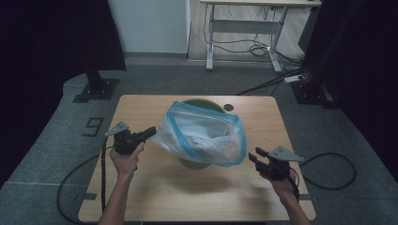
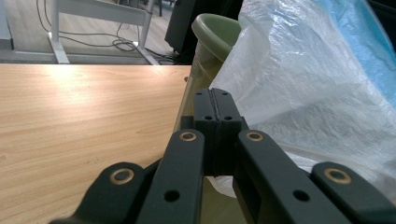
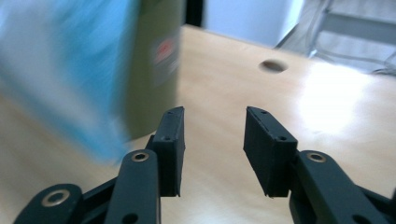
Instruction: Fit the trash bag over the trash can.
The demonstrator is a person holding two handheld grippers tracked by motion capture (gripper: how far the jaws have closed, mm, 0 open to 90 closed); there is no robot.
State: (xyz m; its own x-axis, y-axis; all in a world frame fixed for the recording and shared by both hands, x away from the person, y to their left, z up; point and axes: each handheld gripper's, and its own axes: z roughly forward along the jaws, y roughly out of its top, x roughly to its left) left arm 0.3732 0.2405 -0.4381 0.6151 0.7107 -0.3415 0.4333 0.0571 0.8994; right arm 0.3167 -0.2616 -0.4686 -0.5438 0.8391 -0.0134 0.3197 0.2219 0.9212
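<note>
A thin plastic bag point(image 1: 202, 133) with a blue rim is draped over a green bin point(image 1: 193, 163) in the middle of the wooden table point(image 1: 187, 197). My left gripper point(image 1: 151, 131) is at the bag's left edge. In the left gripper view its jaws point(image 2: 212, 105) are pressed together, with the bag's point(image 2: 303, 84) film passing under them beside the bin point(image 2: 215, 32). My right gripper point(image 1: 253, 157) is to the right of the bag, clear of it. Its jaws point(image 3: 212, 121) stand open with nothing between them, and the bin point(image 3: 154, 60) and the blurred bag point(image 3: 60, 60) are at the left.
A round cable hole point(image 1: 228, 107) sits in the table behind the bin. On the floor beyond are a black stand base point(image 1: 96, 86) at the left, a white-legged desk point(image 1: 244, 23) with loose cables at the back, and a power strip point(image 1: 295, 78).
</note>
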